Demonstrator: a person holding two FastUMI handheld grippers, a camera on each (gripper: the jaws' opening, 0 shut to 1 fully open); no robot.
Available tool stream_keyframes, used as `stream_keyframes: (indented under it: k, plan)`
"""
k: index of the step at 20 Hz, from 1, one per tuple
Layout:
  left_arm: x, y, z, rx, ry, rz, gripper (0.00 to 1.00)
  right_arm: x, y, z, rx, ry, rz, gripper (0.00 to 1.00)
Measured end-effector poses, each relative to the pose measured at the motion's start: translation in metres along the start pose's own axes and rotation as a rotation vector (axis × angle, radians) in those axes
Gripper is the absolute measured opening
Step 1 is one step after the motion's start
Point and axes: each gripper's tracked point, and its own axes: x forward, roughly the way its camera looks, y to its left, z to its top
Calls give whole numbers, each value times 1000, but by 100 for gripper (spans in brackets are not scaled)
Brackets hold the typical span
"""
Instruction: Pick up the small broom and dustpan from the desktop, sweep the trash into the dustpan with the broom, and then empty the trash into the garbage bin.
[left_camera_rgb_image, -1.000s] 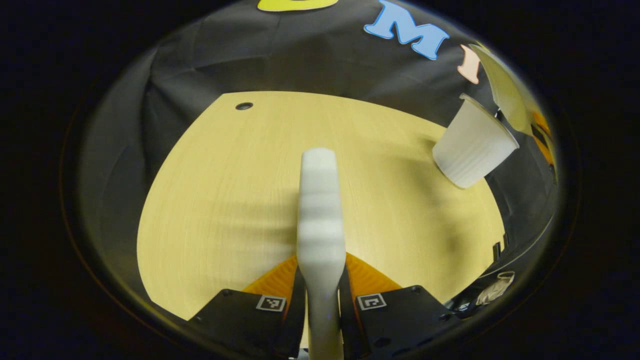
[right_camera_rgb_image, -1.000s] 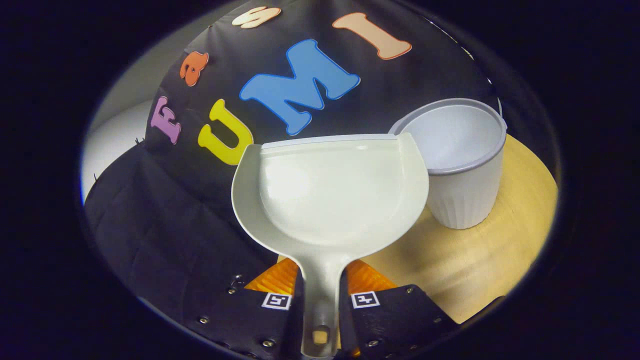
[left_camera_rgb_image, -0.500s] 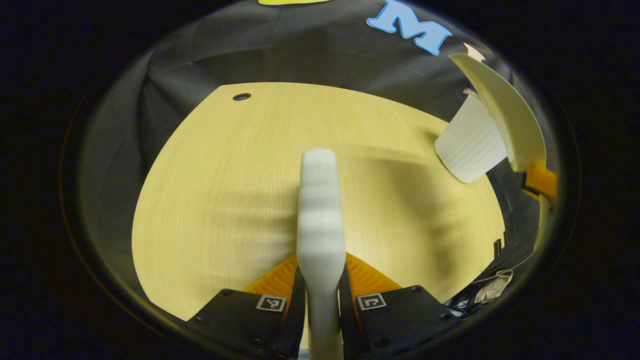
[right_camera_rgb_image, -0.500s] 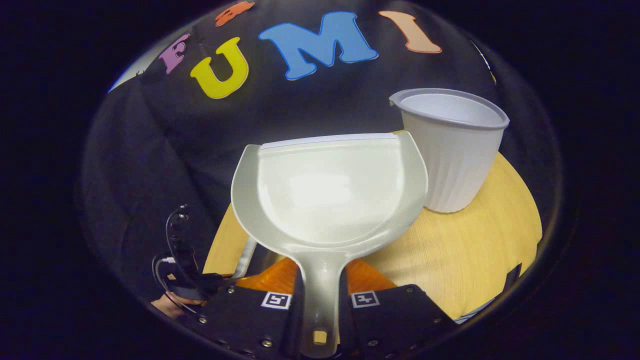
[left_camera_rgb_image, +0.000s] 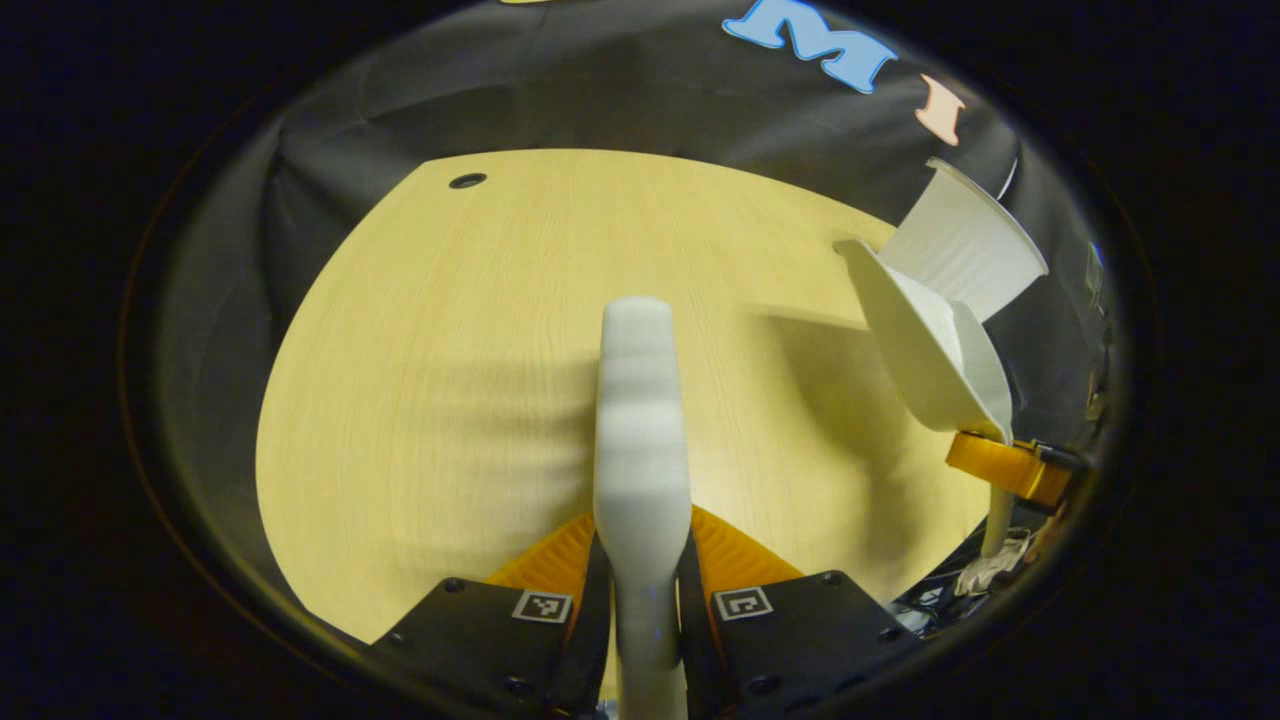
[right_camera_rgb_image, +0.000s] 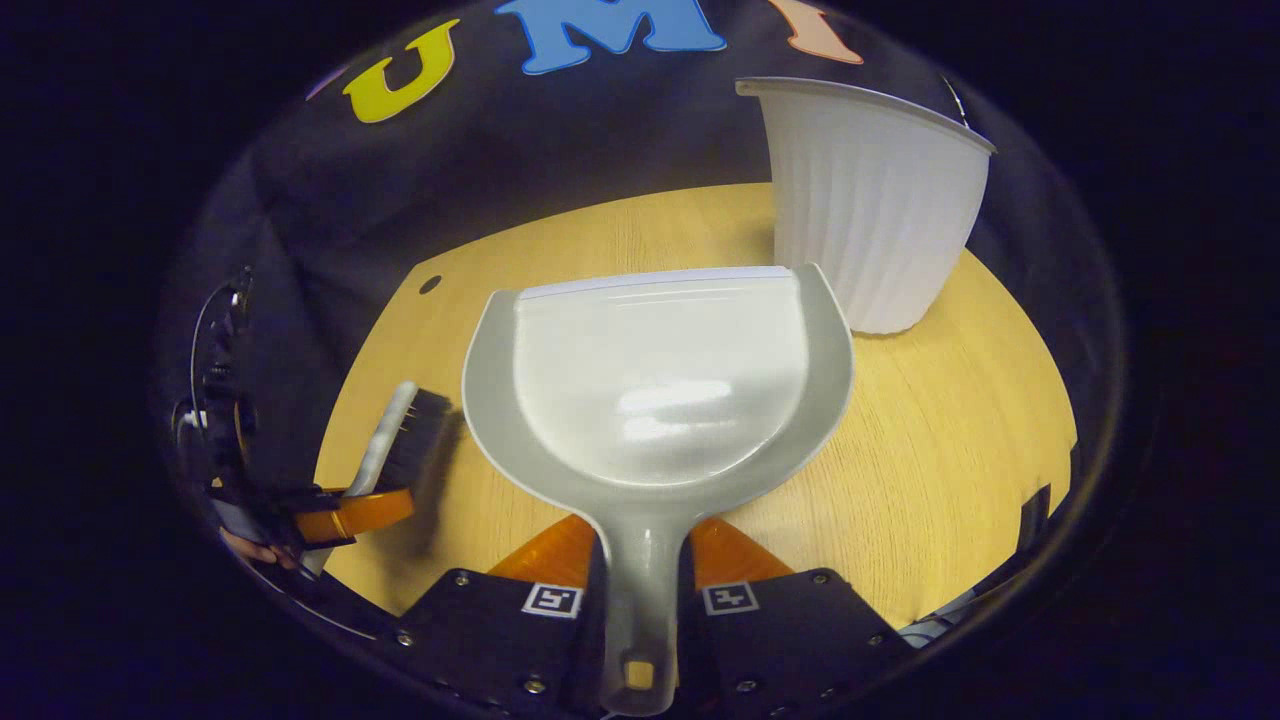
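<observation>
My left gripper (left_camera_rgb_image: 642, 545) is shut on the white small broom (left_camera_rgb_image: 640, 420), which points out over the wooden desktop (left_camera_rgb_image: 430, 380). The right gripper view has that broom (right_camera_rgb_image: 405, 445) at lower left, dark bristles toward the desk, held by the left gripper (right_camera_rgb_image: 350, 512). The dustpan (right_camera_rgb_image: 660, 390) is level and low over the desk, my right gripper (right_camera_rgb_image: 640, 545) shut on its handle, and its inside looks bare. The left gripper view puts the dustpan (left_camera_rgb_image: 930, 350) at right, tilted, in front of the white ribbed garbage bin (left_camera_rgb_image: 965, 260). The bin (right_camera_rgb_image: 870, 200) stands upright just beyond the pan's far right corner.
A small round cable hole (left_camera_rgb_image: 467, 181) sits near the desk's far left corner. Black cloth surrounds the desk on the far sides. Past the desk's right edge lies some crumpled pale material (left_camera_rgb_image: 985, 575).
The dustpan has come down from above the bin's mouth and now hangs low over the desk in front of the bin. The broom has hardly moved.
</observation>
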Motion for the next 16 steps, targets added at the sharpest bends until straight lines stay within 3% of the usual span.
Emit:
stream_keyframes:
  k: [4, 16]
  plan:
    - [7, 2, -7, -4, 12, 4, 36, 8, -5, -10, -33, 35, -35, 29]
    - [5, -8, 8, -3, 30, 55, 40, 15, -10, -44, -7, 167, -33, 30]
